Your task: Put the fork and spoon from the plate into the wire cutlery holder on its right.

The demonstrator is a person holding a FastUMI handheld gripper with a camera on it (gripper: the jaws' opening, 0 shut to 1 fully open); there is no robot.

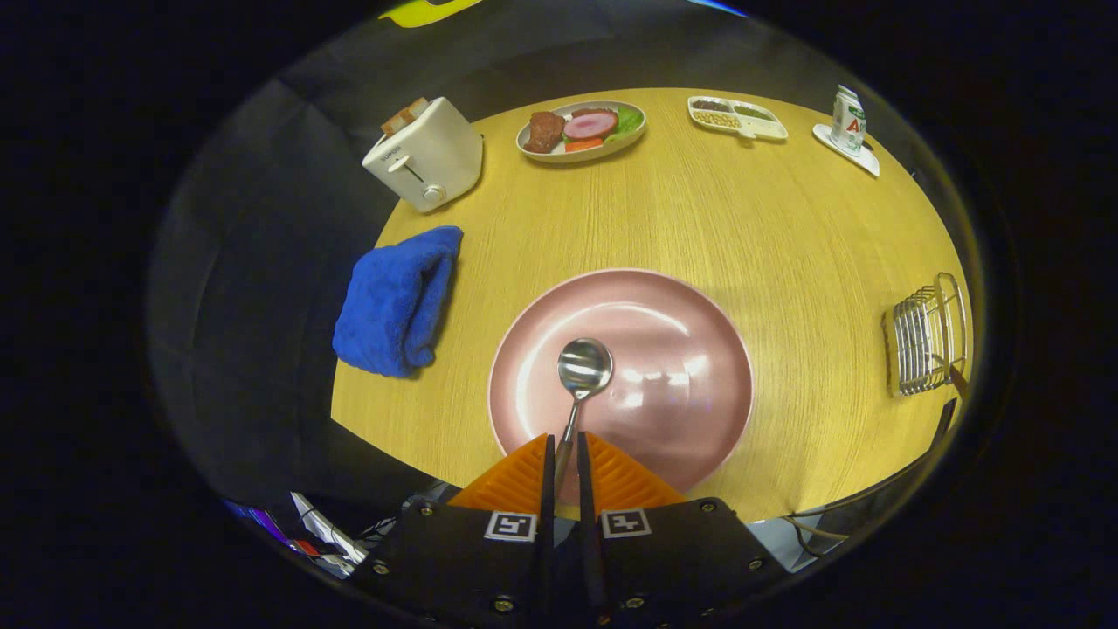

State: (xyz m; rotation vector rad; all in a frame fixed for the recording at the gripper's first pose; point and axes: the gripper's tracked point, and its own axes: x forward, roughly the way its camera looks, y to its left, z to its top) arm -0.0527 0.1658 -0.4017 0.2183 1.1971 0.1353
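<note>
My gripper (pixel 564 447) is shut on the handle of a metal spoon (pixel 583 371). The spoon's bowl points forward, just ahead of the fingers, over the near part of a pink plate (pixel 681 306). Whether the bowl touches the plate or hangs just above it I cannot tell. The plate holds nothing else that I can see. The wire cutlery holder (pixel 928 336) stands on the wooden table (pixel 742 210) to the right of the plate, near the table's right edge. A dark handle-like tip (pixel 959 383) shows at the holder's near side.
A folded blue towel (pixel 397 301) lies left of the plate at the table's left edge. Far beyond stand a white toaster (pixel 425 155) with bread, a dish of food (pixel 583 129), a divided snack tray (pixel 736 117) and a carton on a coaster (pixel 847 122).
</note>
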